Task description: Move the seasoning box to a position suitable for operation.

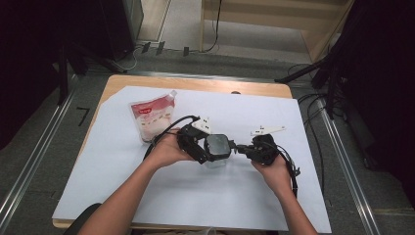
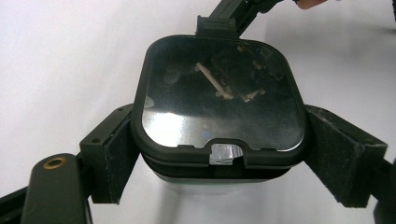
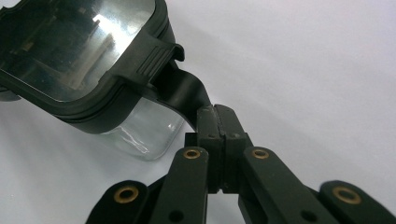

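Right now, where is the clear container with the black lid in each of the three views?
High view: container at the middle, between both tools.
Left gripper view: at the middle, its lid facing the camera.
Right gripper view: upper left.
Shared landmark: the lid's latch, pinched by the right tool.

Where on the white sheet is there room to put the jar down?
The white sheet is bare right of the right claw and along the near edge between the forearms. It is crowded around the jar, the left claw and the pouch.
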Demonstrator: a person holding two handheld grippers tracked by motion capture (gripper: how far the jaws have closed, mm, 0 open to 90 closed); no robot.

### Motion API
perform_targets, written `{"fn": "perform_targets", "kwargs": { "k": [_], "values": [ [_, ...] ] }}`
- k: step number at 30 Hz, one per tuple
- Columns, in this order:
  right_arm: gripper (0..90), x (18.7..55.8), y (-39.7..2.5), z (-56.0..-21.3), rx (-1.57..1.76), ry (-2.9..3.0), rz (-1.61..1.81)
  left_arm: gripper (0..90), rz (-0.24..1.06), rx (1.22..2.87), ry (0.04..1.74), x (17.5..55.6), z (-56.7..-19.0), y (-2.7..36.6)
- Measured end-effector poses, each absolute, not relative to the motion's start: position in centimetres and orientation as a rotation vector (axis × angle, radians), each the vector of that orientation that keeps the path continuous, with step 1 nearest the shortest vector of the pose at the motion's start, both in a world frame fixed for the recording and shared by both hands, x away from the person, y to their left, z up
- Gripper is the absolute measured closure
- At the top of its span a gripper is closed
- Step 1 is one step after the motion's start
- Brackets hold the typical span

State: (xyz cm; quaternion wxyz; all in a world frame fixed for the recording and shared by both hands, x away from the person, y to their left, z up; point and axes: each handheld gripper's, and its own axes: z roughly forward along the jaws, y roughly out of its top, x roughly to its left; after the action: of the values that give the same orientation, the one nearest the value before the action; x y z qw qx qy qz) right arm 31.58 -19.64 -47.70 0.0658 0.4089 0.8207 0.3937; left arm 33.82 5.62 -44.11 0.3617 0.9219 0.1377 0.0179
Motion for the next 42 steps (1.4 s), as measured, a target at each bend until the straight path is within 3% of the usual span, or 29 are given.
{"fn": "perform_targets", "kwargs": {
  "k": [42],
  "values": [
    [90.0,31.4,-19.6,-47.6,1.222,2.483,1.197,19.2,0.042,2.346,0.402,33.4,-42.2,4.9]
  ]
}}
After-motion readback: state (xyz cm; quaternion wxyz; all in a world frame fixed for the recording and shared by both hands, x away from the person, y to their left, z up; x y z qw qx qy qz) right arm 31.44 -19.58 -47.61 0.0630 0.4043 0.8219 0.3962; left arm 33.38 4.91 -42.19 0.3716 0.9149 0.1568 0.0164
